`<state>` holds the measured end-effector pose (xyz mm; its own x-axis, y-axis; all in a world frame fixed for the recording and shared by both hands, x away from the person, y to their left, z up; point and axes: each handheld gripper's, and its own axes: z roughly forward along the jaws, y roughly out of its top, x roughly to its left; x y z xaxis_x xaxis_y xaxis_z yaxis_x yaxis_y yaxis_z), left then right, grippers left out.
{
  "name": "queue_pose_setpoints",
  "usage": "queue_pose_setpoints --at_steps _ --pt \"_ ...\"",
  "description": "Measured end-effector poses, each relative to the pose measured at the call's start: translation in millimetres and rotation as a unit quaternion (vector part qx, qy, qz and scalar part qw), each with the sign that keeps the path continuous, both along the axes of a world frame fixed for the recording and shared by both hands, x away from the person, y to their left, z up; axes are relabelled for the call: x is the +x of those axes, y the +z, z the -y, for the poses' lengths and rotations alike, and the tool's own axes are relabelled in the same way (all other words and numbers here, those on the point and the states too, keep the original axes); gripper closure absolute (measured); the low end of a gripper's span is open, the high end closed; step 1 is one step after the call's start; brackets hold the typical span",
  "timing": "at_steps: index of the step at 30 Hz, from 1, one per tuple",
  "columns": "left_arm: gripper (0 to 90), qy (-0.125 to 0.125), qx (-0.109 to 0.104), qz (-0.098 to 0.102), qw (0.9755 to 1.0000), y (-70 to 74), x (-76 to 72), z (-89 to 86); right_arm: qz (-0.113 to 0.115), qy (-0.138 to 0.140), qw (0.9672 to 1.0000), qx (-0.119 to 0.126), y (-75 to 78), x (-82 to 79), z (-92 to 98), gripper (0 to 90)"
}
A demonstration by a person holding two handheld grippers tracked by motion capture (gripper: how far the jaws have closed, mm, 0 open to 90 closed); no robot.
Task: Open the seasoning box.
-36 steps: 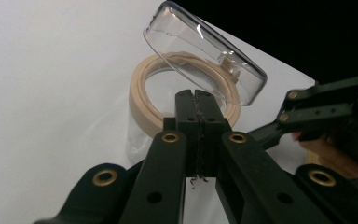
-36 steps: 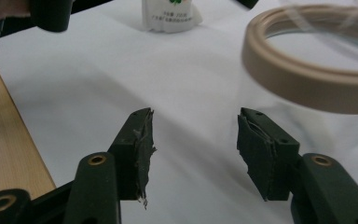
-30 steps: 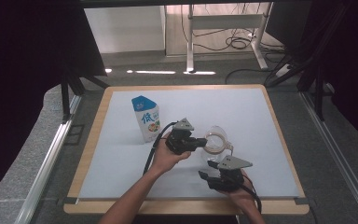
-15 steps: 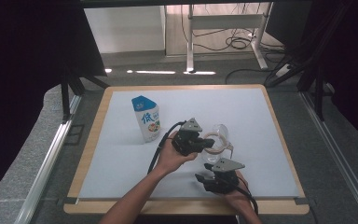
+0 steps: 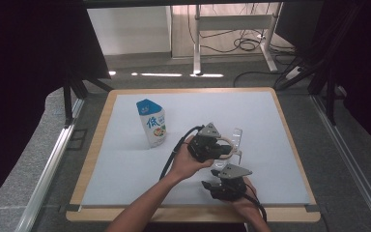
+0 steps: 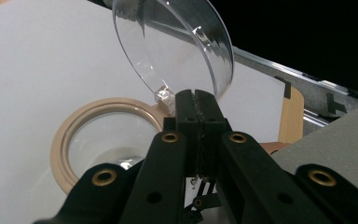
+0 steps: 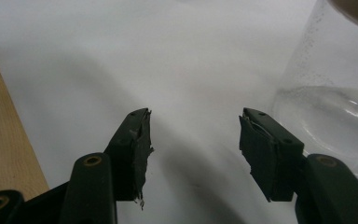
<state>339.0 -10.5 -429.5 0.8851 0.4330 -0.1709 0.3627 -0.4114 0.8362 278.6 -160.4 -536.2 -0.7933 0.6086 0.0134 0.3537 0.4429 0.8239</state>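
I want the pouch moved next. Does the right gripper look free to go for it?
Probably yes: the right gripper is open and empty, though the left gripper, holding the clear lid, sits between it and the pouch.

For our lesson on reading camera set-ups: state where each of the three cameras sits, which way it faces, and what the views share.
High view: above the table's near side, looking forward and down; both forearms, left gripper, right gripper.
Left gripper view: behind shut jaws pinching the clear lid above the beige rim.
Right gripper view: behind open jaws, facing the white mat.
Shared: the clear jar.
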Motion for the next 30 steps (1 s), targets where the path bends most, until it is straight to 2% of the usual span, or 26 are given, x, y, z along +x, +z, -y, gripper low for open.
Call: queue_pose_setpoints --at_steps 9,15,21,22,26,28,30 --pt "90.0 -0.013 0.003 -0.002 0.9999 0.6 1.4 10.9 0.003 -0.003 1.0 0.001 0.8 0.5 1.9 43.8" --pt "90.0 -0.009 0.003 -0.001 1.0 -0.3 1.8 7.2 0.004 -0.003 1.0 0.0 0.2 1.0 2.4 43.8" --pt "89.2 0.019 -0.004 0.0 0.9998 -2.6 2.7 -19.9 -0.001 -0.002 1.0 0.001 0.3 1.2 1.7 43.8" --pt "88.0 0.019 -0.004 0.0 0.9998 -2.6 2.7 -19.9 -0.001 -0.002 1.0 0.001 0.3 1.2 1.7 43.8" --pt "84.4 0.03 -0.015 -0.005 0.9994 -9.7 0.8 -46.9 -0.001 0.0 1.0 -0.002 -0.6 1.1 -1.1 43.7" --pt "78.9 0.029 -0.016 -0.007 0.9994 -11.6 0.0 -51.9 -0.001 0.0 1.0 -0.002 -0.6 1.1 -1.5 43.7" --pt "73.0 0.041 -0.015 -0.001 0.999 -17.2 -4.5 -64.4 -0.001 0.0 1.0 -0.002 -0.9 1.8 -2.6 43.7"
